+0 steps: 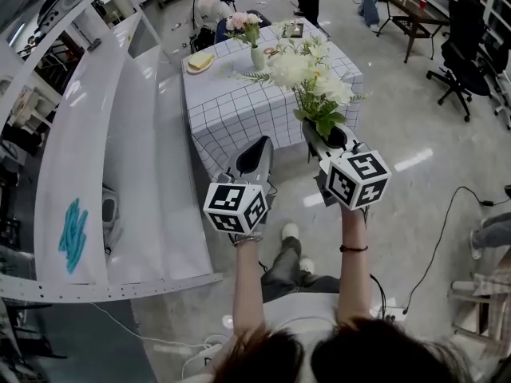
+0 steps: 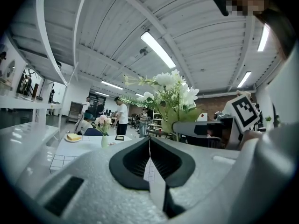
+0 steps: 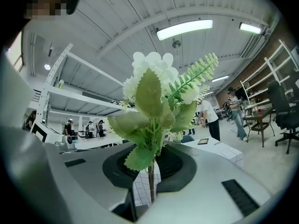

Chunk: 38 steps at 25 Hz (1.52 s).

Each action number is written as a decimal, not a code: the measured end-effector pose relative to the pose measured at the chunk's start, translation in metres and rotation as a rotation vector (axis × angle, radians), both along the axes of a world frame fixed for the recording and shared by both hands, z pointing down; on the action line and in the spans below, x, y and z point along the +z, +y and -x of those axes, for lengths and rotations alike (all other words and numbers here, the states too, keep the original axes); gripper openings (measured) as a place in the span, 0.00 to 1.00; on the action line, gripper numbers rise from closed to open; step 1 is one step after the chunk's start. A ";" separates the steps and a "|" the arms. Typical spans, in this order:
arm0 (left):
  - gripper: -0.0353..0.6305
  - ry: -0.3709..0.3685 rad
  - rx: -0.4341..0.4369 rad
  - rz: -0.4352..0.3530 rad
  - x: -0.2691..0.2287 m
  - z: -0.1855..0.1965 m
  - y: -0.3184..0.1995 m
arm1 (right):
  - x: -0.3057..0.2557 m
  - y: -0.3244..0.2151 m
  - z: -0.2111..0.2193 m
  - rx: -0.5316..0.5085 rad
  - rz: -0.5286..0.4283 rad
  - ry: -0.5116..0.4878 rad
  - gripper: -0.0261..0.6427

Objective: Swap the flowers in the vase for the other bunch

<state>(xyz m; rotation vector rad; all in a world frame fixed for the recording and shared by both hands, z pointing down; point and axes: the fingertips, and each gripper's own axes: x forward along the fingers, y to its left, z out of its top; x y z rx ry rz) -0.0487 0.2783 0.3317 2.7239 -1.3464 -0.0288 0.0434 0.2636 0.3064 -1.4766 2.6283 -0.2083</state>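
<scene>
The swap was only partly begun. The vase (image 1: pixel 257 57) stood on the checked-cloth surface (image 1: pixel 231 114) with the pink flowers (image 1: pixel 243 22) upright in it, so nothing had been taken out.

The white bunch (image 1: pixel 307 74) was off the surface and in the air on the person's side of the vase. It was carried by the right tool (image 1: pixel 323 138). In the right gripper view that tool's jaws were nearly closed and clamped on the thin green stem (image 3: pixel 151 181), with the leaves and white blooms rising above them.

The left tool (image 1: pixel 259 146) hung beside the right one, also on the person's side of the vase and well apart from it. In the left gripper view its jaws (image 2: pixel 150 160) met with nothing between them.

Judging from this, picking up the replacement bunch was done. Left to do were lifting the pink flowers out of the vase, probably with the free left tool, setting them aside, and lowering the white bunch's stem into the vase's neck.
</scene>
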 end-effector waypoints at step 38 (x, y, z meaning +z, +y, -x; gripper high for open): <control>0.07 0.026 0.100 0.011 0.004 0.027 -0.238 | 0.014 -0.223 0.022 0.104 0.044 -0.040 0.13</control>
